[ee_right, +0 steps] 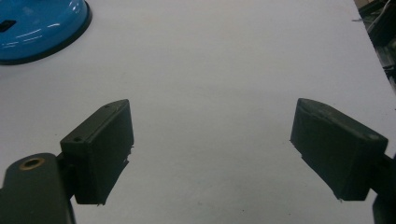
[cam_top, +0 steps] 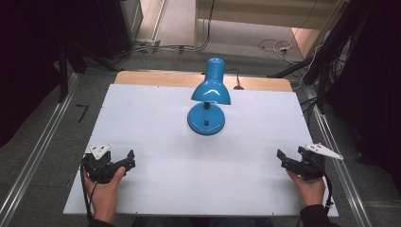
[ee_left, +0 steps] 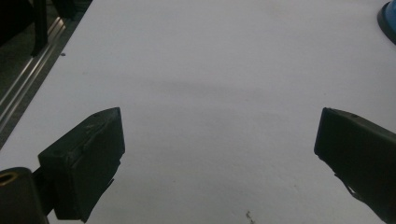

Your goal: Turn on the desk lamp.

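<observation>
A blue desk lamp (cam_top: 209,97) stands on the far middle of the white table (cam_top: 156,142), its shade tipped toward the round base. That base shows at the top right in the left gripper view (ee_left: 388,18) and at the top left in the right gripper view (ee_right: 39,25). My left gripper (cam_top: 120,163) rests near the front left corner, held by a hand, jaws wide apart over bare table (ee_left: 219,126). My right gripper (cam_top: 288,161) sits near the front right corner, also open with nothing between its jaws (ee_right: 212,140).
A wooden strip (cam_top: 156,78) runs along the table's far edge. Metal rails (cam_top: 38,151) flank the table on the floor at left and right. Cables (cam_top: 274,46) lie on the floor beyond the table. Dark curtains stand on both sides.
</observation>
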Demonstrator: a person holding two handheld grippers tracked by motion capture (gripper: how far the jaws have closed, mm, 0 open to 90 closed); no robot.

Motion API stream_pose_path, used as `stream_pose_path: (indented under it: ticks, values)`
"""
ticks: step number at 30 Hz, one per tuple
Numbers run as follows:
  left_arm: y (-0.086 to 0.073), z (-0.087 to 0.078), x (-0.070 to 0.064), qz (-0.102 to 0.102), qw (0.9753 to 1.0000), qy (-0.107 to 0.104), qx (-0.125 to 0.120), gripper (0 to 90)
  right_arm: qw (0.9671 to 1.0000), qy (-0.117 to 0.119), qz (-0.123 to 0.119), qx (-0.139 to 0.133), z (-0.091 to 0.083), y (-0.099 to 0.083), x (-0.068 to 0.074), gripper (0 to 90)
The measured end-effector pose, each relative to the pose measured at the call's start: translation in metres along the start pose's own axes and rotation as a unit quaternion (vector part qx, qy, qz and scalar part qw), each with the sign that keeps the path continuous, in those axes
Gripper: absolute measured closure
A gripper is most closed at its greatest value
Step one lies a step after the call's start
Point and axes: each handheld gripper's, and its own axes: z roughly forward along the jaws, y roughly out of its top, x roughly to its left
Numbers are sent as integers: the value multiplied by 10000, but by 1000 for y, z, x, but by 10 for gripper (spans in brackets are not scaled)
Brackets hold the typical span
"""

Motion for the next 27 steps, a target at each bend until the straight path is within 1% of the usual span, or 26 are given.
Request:
stream_pose_path:
  ticks: [9,12,27]
  values:
    - [-1,2,-1,-12,10000,-9,14,27,9999,68,-3,-87,3,7,6,118]
    - [-1,1,0,-17,10000,-13,9,27,9999,92,-45,-113,4,8,8,118]
    - [0,1,1,-49,10000,-30,19,27,9996,218,-121,-88,12,15,20,119]
